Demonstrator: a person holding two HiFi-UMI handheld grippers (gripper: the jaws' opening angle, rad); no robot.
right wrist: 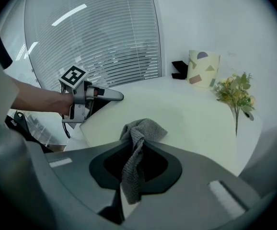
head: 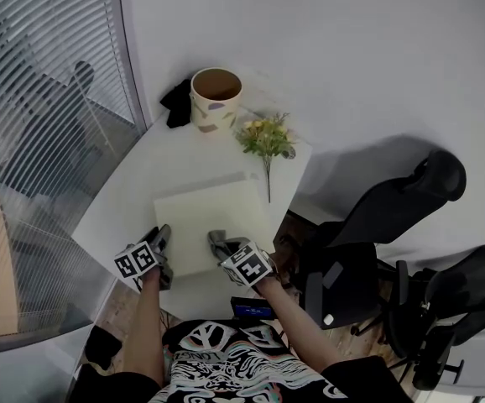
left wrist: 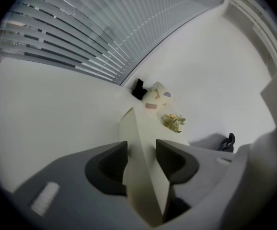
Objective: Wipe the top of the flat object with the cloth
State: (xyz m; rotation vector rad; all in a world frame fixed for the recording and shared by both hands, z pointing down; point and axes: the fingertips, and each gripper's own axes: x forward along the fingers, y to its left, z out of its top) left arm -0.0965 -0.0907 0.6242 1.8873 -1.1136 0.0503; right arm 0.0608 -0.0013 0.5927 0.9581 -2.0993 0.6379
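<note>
A pale cream flat board [head: 213, 225] lies on the white table [head: 142, 183] in front of me. My left gripper [head: 162, 243] is shut on the board's near left edge; in the left gripper view the board [left wrist: 141, 166] runs edge-on between the two dark pads [left wrist: 110, 164]. My right gripper [head: 219, 243] is shut on a grey cloth [right wrist: 137, 143], whose bunched end rests on the board's near part [right wrist: 186, 114]. The left gripper [right wrist: 110, 96] shows at the board's left side in the right gripper view.
A patterned cup [head: 216, 97] and a small black object [head: 176, 103] stand at the table's far end, with a sprig of yellow flowers [head: 266, 138] beside them. Window blinds [head: 41, 99] run along the left. Black office chairs [head: 393, 217] stand to the right.
</note>
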